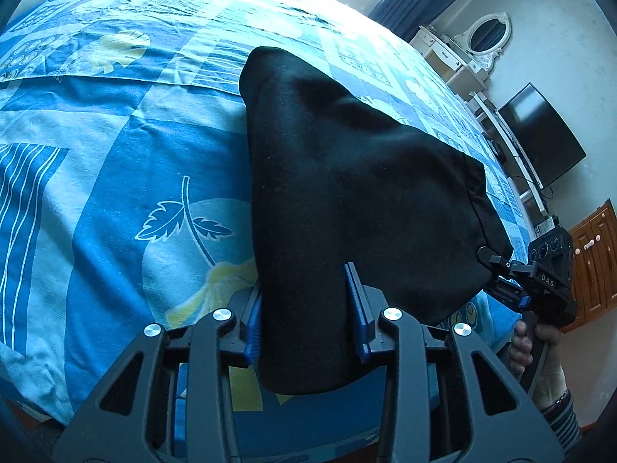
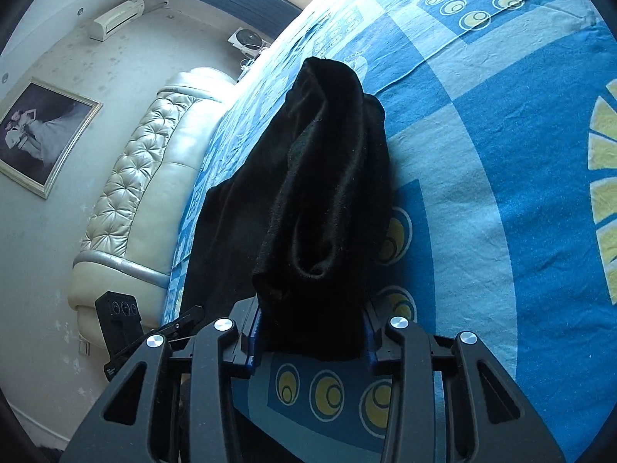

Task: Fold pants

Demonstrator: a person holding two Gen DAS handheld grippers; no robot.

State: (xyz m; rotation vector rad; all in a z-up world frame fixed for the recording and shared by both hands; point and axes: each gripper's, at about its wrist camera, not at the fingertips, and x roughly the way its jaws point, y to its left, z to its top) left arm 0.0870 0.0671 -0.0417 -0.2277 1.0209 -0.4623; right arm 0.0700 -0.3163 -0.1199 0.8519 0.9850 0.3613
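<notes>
Left gripper [image 1: 304,308] and right gripper [image 2: 310,332] each clamp the black pants' [image 1: 347,177] near edge (bedspread [image 1: 115,154] open all around).

The pants [image 1: 347,177] lie on the bed [image 1: 115,123], their near edge between both grippers' fingers [image 1: 356,308].

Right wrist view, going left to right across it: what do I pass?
Framed picture → tufted headboard → black pants, gripped in the right tool → blue patterned bedsheet.
</notes>
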